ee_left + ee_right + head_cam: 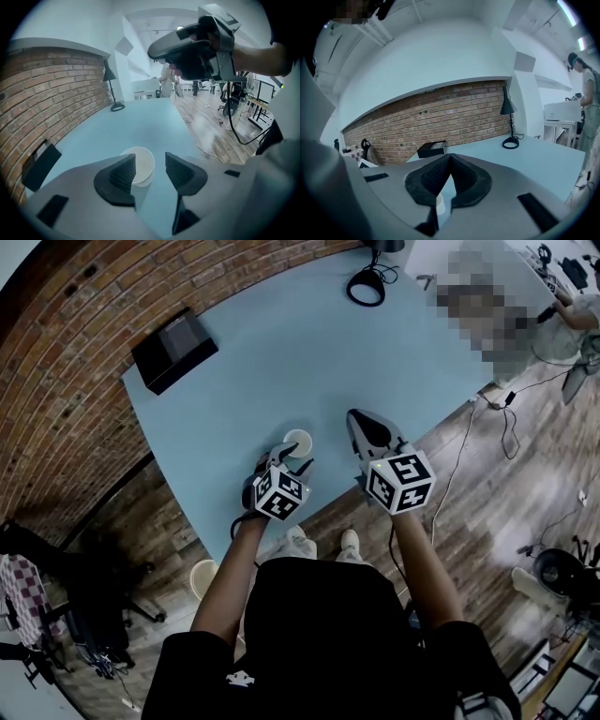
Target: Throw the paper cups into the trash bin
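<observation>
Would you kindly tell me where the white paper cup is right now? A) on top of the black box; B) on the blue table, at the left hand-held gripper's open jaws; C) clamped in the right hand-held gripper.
B: the paper cup stands upright on the blue table at the left hand-held gripper, whose jaws stand apart without pressing on it.

A single white paper cup (pixel 297 442) stands upright on the pale blue table (pixel 281 343), mouth up and apparently empty, close to the near edge. It sits free, just ahead of the left gripper (pixel 150 163), whose jaws are spread.
</observation>
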The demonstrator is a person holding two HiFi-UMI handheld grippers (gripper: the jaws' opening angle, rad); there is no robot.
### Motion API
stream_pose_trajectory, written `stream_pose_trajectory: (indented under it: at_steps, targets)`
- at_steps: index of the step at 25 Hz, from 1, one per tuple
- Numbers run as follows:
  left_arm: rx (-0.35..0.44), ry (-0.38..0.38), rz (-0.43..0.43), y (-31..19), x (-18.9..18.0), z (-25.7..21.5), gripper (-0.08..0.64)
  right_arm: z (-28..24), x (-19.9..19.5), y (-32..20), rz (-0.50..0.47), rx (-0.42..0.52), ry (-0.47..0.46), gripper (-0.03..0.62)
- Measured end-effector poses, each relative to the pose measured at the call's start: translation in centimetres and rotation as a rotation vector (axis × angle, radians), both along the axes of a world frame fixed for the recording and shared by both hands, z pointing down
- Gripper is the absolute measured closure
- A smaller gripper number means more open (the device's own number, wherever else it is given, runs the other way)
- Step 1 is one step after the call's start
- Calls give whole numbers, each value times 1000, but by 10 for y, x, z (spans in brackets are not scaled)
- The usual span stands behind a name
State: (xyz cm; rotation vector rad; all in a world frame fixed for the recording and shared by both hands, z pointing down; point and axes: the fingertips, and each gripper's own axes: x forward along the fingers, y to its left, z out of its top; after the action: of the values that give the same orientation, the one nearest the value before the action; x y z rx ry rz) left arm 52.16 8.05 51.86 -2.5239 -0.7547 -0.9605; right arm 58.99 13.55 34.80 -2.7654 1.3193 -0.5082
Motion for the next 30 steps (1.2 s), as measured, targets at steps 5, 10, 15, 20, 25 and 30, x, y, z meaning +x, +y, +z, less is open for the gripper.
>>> stream_pose_trajectory:
  at_steps: [5,10,15,20,25,30]
  targets:
    - [62,-48,31,-1,4,19,365,3,6,-3,4,4,-8,589]
    - [84,-73,49,-1,9,27,367,10,10,-8,3,-4,-20,589]
    - [108,-86,52,-1,10,30,414,13,14,-8,6,-7,-24,589]
    - [119,-71,34,-3,12,29,484,15,14,-9,-4,-15,-24,589]
    - [98,-77,9,-4,14,27,526,13,14,-9,-14,-20,-18,589]
    - [86,-74,-23,-6,14,21,529,14,13,-9,-21,-21,-17,589]
